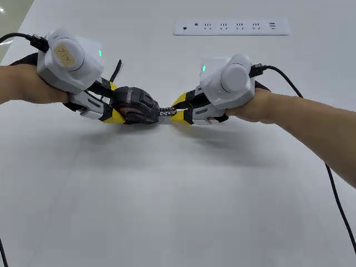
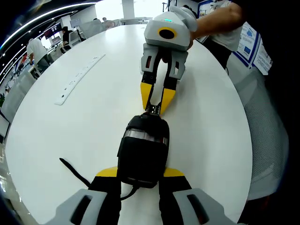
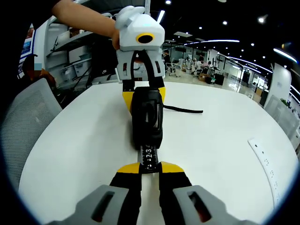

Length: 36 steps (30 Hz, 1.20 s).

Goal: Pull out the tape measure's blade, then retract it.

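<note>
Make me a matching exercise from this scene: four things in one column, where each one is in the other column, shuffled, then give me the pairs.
1 tape measure case
2 blade
3 power strip
4 black strap

A pinched by the right gripper
B lying apart at the far side of the table
C clamped in the left gripper
D trailing loose on the table behind the case

Pairs: 1-C, 2-A, 3-B, 4-D
</note>
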### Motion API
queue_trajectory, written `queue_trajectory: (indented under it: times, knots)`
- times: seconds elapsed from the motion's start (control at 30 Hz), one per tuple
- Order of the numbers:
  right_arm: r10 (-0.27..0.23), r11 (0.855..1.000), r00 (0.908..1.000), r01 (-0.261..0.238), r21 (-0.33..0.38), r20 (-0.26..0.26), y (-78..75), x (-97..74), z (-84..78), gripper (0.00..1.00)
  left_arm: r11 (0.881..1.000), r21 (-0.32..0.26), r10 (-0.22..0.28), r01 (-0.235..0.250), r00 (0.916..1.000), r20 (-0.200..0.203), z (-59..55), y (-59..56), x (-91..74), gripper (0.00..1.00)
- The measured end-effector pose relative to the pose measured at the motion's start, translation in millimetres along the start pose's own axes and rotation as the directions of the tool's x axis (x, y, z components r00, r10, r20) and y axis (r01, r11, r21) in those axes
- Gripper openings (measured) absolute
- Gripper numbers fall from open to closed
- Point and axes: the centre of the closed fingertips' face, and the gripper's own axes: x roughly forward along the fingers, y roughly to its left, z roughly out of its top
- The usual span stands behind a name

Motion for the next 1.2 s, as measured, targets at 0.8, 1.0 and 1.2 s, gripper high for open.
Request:
queue_trajectory:
  times: [0.8, 1.0, 1.2]
  knots:
    - [0.001, 1.000, 0.9996, -0.002, -0.008, -0.027, -1.4, -29.9, -19.6, 0.12, 1.000, -0.014, 0.001, -0.001, 1.0000, -0.005, 1.2, -1.5, -0.6, 0.28]
    - [0.003, 1.000, 0.9994, -0.003, -0.007, -0.033, -3.0, -40.8, -25.5, 0.12, 1.000, -0.017, 0.002, -0.002, 1.0000, -0.005, 1.9, -0.8, -0.3, 0.28]
    - [0.007, 1.000, 0.9996, -0.006, 0.018, -0.028, -3.9, -49.5, -29.9, 0.12, 1.000, -0.018, 0.003, -0.003, 1.0000, -0.006, 1.9, 0.1, -0.4, 0.28]
